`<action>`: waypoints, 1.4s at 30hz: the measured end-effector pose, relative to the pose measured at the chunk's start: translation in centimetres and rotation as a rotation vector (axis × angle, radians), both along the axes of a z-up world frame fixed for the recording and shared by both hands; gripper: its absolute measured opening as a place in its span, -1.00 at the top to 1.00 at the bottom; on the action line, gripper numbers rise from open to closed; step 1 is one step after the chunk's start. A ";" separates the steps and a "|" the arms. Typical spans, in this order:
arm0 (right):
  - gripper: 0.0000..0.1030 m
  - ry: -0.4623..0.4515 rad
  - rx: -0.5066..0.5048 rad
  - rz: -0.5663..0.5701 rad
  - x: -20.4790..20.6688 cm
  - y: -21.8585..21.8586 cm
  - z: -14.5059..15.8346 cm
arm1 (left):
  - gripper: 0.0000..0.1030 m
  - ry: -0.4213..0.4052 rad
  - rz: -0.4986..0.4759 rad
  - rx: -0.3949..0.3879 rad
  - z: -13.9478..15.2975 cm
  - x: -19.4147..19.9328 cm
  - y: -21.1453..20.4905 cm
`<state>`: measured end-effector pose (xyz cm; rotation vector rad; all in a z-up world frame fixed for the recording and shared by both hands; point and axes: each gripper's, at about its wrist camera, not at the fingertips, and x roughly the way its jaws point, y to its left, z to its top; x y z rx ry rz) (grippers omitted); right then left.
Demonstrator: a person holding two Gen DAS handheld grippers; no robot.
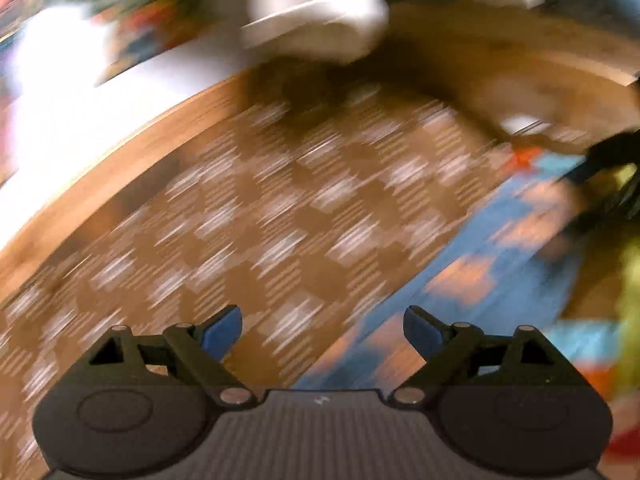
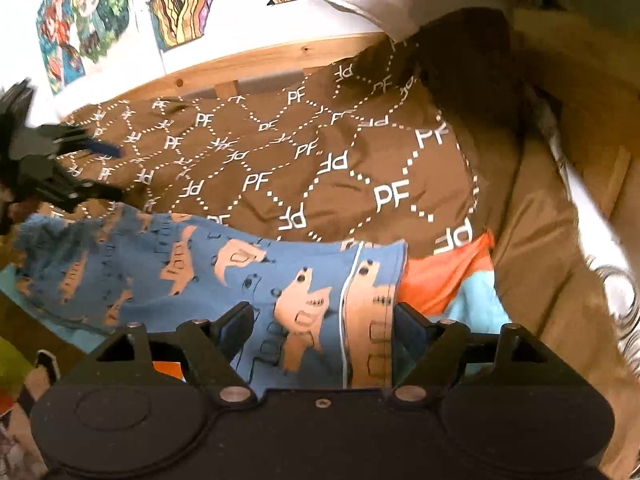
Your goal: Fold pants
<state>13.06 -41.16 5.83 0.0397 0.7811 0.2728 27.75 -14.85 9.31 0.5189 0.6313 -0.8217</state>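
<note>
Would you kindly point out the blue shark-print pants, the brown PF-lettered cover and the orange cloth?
Blue shark-print pants (image 2: 224,280): right wrist view, middle of the fabric.
Brown PF-lettered cover (image 2: 280,160): right wrist view, central patterned area.
Orange cloth (image 2: 440,276): right wrist view, visible folded corner.

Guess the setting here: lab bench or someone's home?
Likely a home bedroom, probably a child's. A brown PF-print bedspread lies against a wooden bed frame, cartoon pictures hang on the white wall, and blue animal-print pants lie on top.

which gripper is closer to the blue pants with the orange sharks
Right. The right hand-held gripper has the blue pants between its open fingers. The left hand-held gripper, also open, is over the brown patterned blanket beside the pants' far end.
</note>
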 end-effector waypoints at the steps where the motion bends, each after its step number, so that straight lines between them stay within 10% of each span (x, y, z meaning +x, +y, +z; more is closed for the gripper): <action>1: -0.52 -0.001 0.010 -0.005 -0.1 -0.5 -0.1 | -0.77 0.013 -0.043 -0.022 0.1 0.0 -2.1; 9: -0.14 0.033 0.108 -0.019 -0.3 -3.2 -2.2 | -0.59 0.089 -0.183 -0.001 -3.7 0.3 -16.5; 13: 0.55 0.013 0.112 -0.038 -0.8 -2.9 -2.5 | -0.58 0.079 -0.152 0.074 -6.5 0.6 -18.6; 19: 0.68 -0.011 0.074 -0.090 -1.4 -1.5 -1.8 | -0.57 0.084 -0.077 0.042 -4.9 1.0 -17.0; 30: 0.69 -0.157 -0.406 0.049 -3.1 7.5 -1.5 | -0.48 0.530 0.075 -0.090 0.3 2.0 -13.1; 42: 0.68 -0.204 -0.596 0.118 -3.8 11.5 -2.3 | -0.25 0.504 0.231 0.064 -1.4 2.3 -16.4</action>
